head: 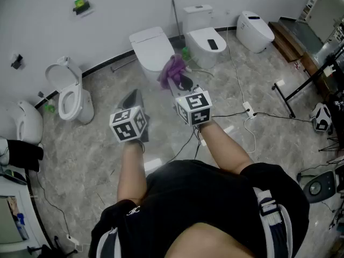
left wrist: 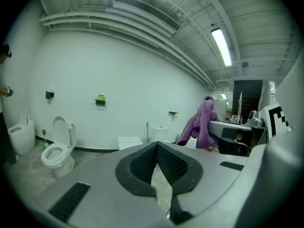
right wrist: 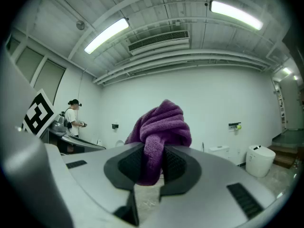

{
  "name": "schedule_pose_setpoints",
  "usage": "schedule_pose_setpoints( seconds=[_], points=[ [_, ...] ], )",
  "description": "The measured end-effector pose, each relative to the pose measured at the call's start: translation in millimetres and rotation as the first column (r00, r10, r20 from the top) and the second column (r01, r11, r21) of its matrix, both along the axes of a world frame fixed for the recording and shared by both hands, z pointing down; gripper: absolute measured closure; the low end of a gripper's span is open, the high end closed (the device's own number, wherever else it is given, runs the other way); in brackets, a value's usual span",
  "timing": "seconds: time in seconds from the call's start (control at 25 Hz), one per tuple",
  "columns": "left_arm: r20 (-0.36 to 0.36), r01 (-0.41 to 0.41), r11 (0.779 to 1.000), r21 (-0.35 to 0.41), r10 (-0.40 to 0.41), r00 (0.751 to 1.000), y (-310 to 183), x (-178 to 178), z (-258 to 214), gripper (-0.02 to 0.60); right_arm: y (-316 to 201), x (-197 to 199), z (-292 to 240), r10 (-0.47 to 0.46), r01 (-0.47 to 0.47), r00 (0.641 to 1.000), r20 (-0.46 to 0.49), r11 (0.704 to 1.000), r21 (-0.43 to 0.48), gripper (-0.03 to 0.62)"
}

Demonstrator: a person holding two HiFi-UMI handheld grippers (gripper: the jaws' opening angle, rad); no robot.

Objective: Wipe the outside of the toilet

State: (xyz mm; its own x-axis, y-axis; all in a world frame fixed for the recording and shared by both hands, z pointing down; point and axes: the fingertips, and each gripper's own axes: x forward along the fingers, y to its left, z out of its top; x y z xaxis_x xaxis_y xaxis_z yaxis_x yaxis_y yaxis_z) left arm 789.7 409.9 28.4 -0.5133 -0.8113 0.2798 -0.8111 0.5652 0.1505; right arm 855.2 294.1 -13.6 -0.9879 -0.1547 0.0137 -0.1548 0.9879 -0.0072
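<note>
A white toilet with its lid closed (head: 153,50) stands against the far wall, straight ahead of me. My right gripper (head: 177,80) hangs in front of its bowl, shut on a purple cloth (head: 171,69) that bunches up above the jaws. The right gripper view shows the cloth (right wrist: 161,127) pinched between the black pads (right wrist: 176,164). My left gripper (head: 134,94) is held to the left of the right one, above the floor, short of the toilet. Its jaws are shut with nothing between them (left wrist: 156,146). The left gripper view also catches the cloth (left wrist: 202,125) and the toilet (left wrist: 129,141).
More toilets line the wall: an open one (head: 70,93) at left, one with a dark item on its lid (head: 205,39), and a rounded one (head: 255,31). Cables and a power strip (head: 248,110) lie on the floor to the right. Another person (right wrist: 72,120) stands far off.
</note>
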Motion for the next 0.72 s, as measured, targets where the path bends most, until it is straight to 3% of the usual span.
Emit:
schedule_pose_setpoints(
  seconds=[0.28,0.72],
  points=[
    [0.031,0.007,1.0,-0.026,-0.006,0.999,11.3,-8.3,2.7,0.574,19.7,-12.1,7.9,-0.01,0.012,0.999,-0.03,0.998,0.057,0.514],
    [0.02,0.018,0.999,-0.029,-0.018,1.0,44.3,-50.1,7.8,0.574,37.7,-48.6,4.6,0.006,-0.006,1.0,0.024,1.0,-0.026,0.514]
  ],
)
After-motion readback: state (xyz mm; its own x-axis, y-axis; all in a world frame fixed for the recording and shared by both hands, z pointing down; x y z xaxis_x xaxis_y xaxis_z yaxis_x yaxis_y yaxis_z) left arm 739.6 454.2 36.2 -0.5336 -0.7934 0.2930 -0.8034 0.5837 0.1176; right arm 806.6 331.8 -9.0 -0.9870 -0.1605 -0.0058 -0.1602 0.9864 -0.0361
